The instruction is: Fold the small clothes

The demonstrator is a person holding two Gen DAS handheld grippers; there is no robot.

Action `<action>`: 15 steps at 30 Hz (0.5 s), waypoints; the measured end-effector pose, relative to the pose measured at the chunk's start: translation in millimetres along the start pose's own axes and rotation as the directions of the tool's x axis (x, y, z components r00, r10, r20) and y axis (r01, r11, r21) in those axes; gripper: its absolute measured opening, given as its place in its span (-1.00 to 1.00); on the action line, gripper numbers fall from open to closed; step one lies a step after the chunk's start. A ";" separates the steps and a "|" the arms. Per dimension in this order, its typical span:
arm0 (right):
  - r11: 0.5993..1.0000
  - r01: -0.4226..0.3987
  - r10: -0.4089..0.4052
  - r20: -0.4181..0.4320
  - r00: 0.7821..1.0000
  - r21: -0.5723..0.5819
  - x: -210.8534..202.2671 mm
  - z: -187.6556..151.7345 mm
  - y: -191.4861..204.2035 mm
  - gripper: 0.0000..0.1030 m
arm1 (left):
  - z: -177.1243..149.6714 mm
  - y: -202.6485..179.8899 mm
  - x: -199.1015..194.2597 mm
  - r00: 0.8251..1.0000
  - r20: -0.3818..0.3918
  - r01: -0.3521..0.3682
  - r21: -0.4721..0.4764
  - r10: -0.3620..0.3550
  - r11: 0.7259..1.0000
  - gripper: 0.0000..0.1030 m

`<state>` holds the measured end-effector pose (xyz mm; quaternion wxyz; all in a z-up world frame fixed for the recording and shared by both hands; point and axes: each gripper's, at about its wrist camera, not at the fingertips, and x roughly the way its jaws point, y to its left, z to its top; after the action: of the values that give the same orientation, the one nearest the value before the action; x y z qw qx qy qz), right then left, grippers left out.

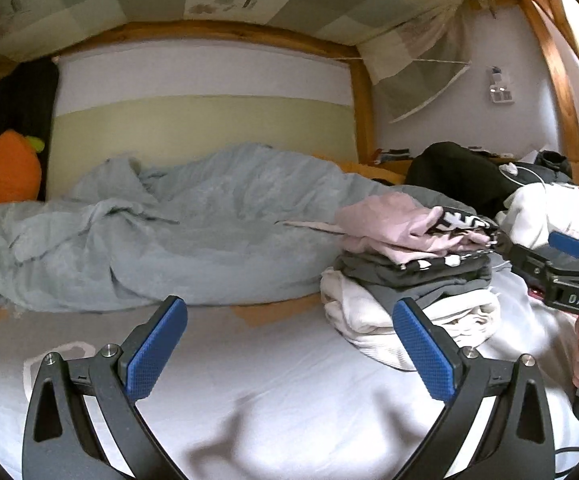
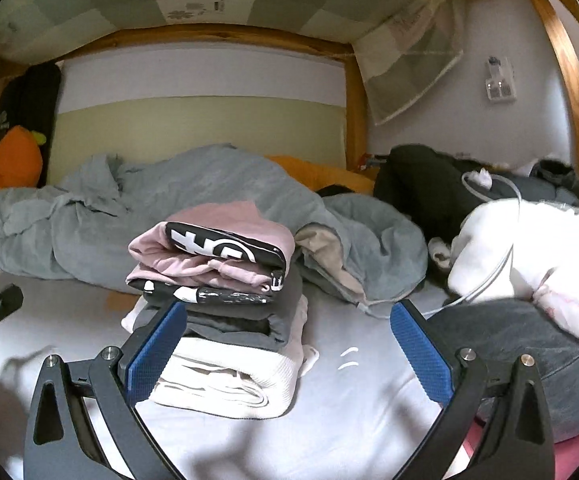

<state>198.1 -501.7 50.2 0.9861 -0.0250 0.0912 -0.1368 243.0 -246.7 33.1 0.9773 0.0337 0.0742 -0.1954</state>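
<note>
Hovering over the bare sheet [image 1: 249, 380], the left tongs [image 1: 289, 354] are gaping wide and carrying nothing; the folded stack [image 1: 409, 276] is sitting to the right, near the right tongs [image 1: 545, 252], whose opening I cannot tell here.

Looking through the right view, the right tongs [image 2: 289, 354] are spread wide and empty, the stack [image 2: 225, 300] lying just beyond them. Reaching next for the unfolded white garment [image 2: 529, 248] at far right seems wise, avoiding its cable [image 2: 497, 276].

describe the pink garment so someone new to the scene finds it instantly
On the white sheet of the wood-framed bunk, in front of the rumpled grey-blue duvet, stands one stack of folded clothes. The pink garment lies at the top, wrapped around a black piece with white lettering; everything beneath it is black, grey or white.
</note>
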 end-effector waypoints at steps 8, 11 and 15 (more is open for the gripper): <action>0.999 -0.008 0.008 -0.003 1.000 -0.036 1.5 0.1 8.4 0.99 | 1.3 -7.6 -5.0 0.999 0.033 -0.011 0.037 0.010 0.999 0.99; 0.999 -0.007 0.007 0.000 1.000 -0.039 1.0 0.1 9.5 0.99 | 1.5 -6.6 -3.0 1.000 0.021 -0.015 0.032 0.015 0.999 0.99; 0.999 -0.010 0.010 0.000 1.000 -0.033 -1.1 -0.2 7.8 0.99 | 1.9 -8.9 -2.3 0.999 0.014 -0.049 0.046 0.048 0.998 0.99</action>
<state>199.0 -493.9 49.6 0.9862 -0.0406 0.0936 -0.1302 237.7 -254.2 35.1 0.9812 0.0566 0.0627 -0.1735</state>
